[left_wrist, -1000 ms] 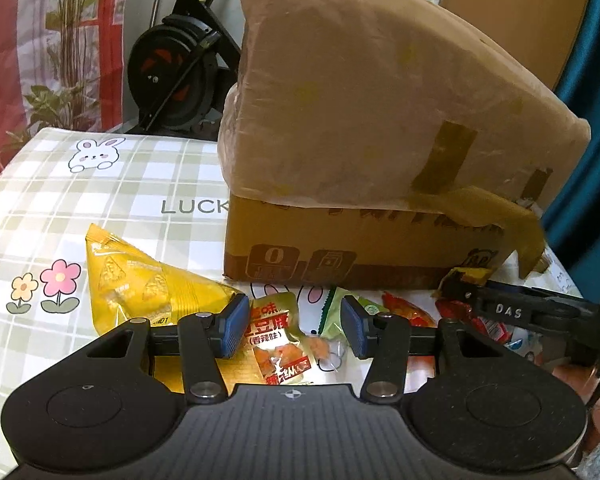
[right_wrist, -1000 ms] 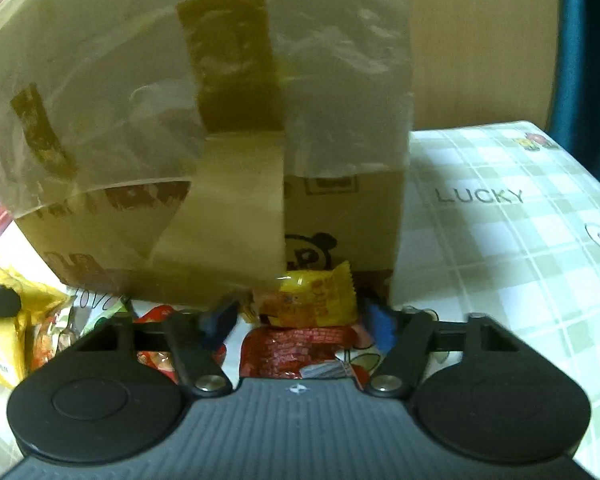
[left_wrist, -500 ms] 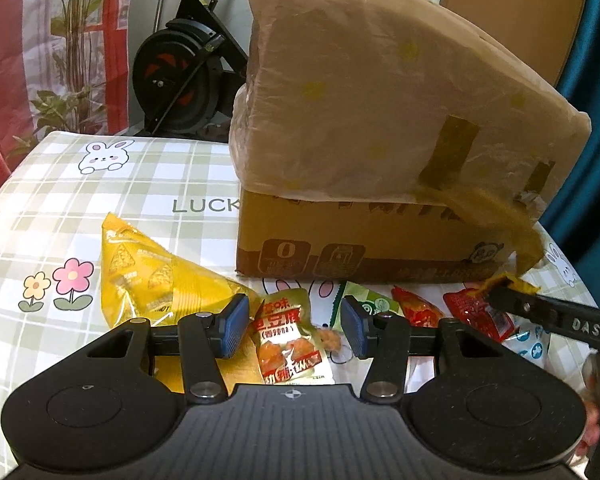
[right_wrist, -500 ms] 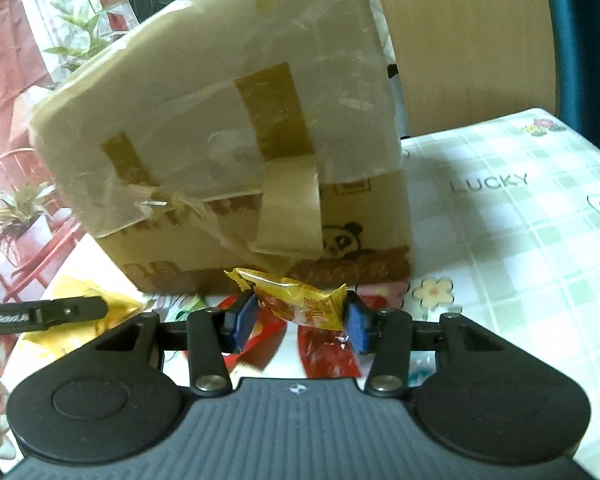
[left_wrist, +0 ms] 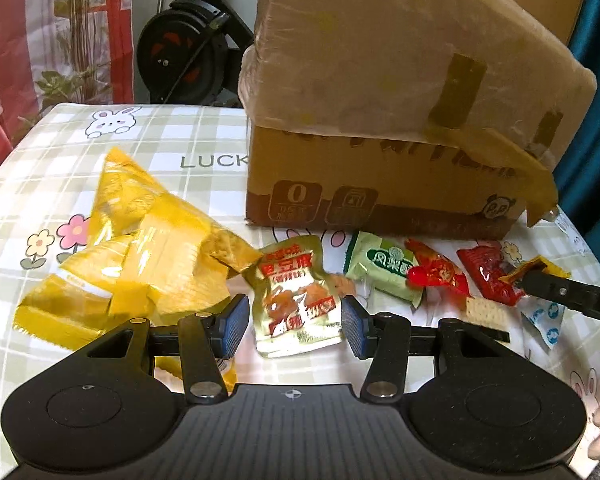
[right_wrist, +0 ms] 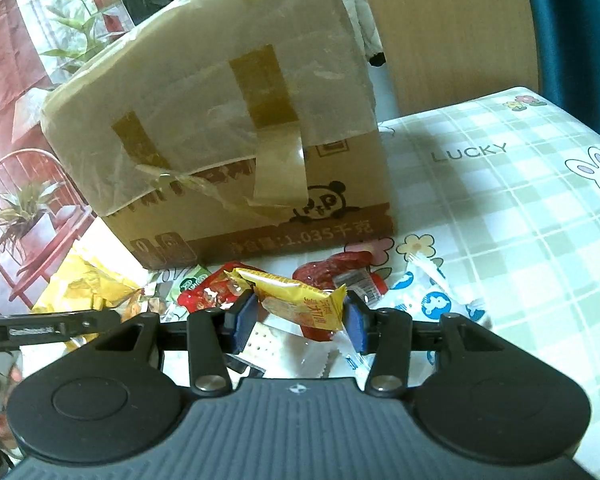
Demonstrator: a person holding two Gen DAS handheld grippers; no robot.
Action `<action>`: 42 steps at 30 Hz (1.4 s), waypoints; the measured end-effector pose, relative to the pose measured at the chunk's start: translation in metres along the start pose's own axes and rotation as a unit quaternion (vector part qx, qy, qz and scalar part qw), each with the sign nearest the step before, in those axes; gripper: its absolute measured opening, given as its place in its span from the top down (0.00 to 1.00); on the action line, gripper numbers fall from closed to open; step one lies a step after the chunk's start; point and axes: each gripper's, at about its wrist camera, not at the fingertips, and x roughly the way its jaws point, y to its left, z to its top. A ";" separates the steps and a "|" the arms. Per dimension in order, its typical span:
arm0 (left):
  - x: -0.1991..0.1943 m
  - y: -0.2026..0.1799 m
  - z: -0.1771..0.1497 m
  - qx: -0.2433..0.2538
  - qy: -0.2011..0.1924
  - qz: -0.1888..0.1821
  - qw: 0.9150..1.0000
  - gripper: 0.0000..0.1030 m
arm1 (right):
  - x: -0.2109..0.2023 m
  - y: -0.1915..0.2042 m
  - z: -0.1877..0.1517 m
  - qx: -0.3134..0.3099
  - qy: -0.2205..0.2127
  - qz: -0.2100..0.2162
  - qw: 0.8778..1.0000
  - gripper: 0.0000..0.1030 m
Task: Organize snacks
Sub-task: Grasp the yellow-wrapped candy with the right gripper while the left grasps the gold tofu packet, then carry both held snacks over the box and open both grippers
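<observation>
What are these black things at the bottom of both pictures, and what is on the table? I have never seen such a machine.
There is no robot. A person holds a two-finger gripper in each hand, and each gripper carries a camera looking forward along its fingers. One picture comes from the left gripper, the other from the right gripper.

A checked tablecloth carries a taped cardboard box with snacks in front: a large yellow bag, a clear packet with red lettering, a green packet and red packets.

The right gripper is shut on a small yellow snack packet. The left one is open, the clear packet between its fingers.
</observation>
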 end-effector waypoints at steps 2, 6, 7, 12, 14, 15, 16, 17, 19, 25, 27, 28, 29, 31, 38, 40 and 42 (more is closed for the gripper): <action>0.007 -0.002 0.003 -0.002 -0.002 0.006 1.000 0.47 | -0.001 0.002 0.001 -0.003 -0.003 0.003 1.000 0.53; 0.025 0.000 0.010 -0.031 -0.007 0.025 0.999 0.46 | -0.002 0.002 0.001 -0.002 -0.004 0.009 1.000 0.53; 0.029 0.002 0.011 -0.038 -0.008 0.029 0.999 0.44 | -0.001 0.002 0.001 -0.001 -0.003 0.009 1.000 0.53; 0.036 -0.001 0.013 -0.054 -0.012 0.028 0.998 0.35 | 0.000 0.000 -0.001 0.001 -0.001 0.009 1.000 0.53; 0.039 -0.003 0.011 -0.053 -0.007 0.019 0.998 0.31 | 0.000 0.000 -0.001 0.001 -0.002 0.009 1.000 0.53; 0.039 -0.005 0.009 -0.048 -0.011 0.021 0.999 0.29 | 0.001 0.000 -0.002 0.002 -0.002 0.009 1.000 0.53; 0.039 -0.008 0.008 -0.040 -0.013 0.024 0.999 0.28 | 0.001 0.000 -0.002 0.004 -0.001 0.009 1.000 0.53; 0.040 -0.010 0.007 -0.034 -0.015 0.027 0.999 0.28 | 0.001 0.000 -0.002 0.004 -0.001 0.009 1.000 0.53; 0.038 -0.011 0.005 -0.037 -0.017 0.016 0.999 0.43 | 0.000 0.000 -0.003 0.003 -0.002 0.010 1.000 0.53; 0.021 -0.020 -0.004 -0.008 -0.025 0.006 1.000 0.60 | -0.006 0.000 0.000 0.003 -0.011 0.010 1.000 0.53; 0.013 -0.020 -0.006 -0.012 -0.029 0.006 0.999 0.60 | -0.008 0.000 0.000 0.002 -0.014 0.011 1.000 0.53; 0.009 -0.019 -0.007 -0.016 -0.032 0.004 0.999 0.60 | -0.009 0.001 0.000 0.002 -0.016 0.011 1.000 0.53; 0.005 -0.018 -0.007 -0.018 -0.037 0.002 0.999 0.60 | -0.010 0.002 0.001 0.001 -0.017 0.011 1.000 0.53; -0.003 -0.018 -0.007 -0.015 -0.047 0.003 0.999 0.60 | -0.012 0.003 0.002 -0.002 -0.022 0.014 1.000 0.53; -0.036 -0.026 -0.001 0.005 -0.093 0.006 0.996 0.60 | -0.023 0.012 0.005 -0.013 -0.041 0.025 0.999 0.53; -0.046 -0.031 0.002 0.010 -0.110 0.005 0.994 0.60 | -0.028 0.016 0.007 -0.018 -0.049 0.029 0.998 0.53; -0.056 -0.037 0.008 0.017 -0.130 0.003 0.991 0.60 | -0.034 0.020 0.010 -0.026 -0.060 0.033 0.997 0.53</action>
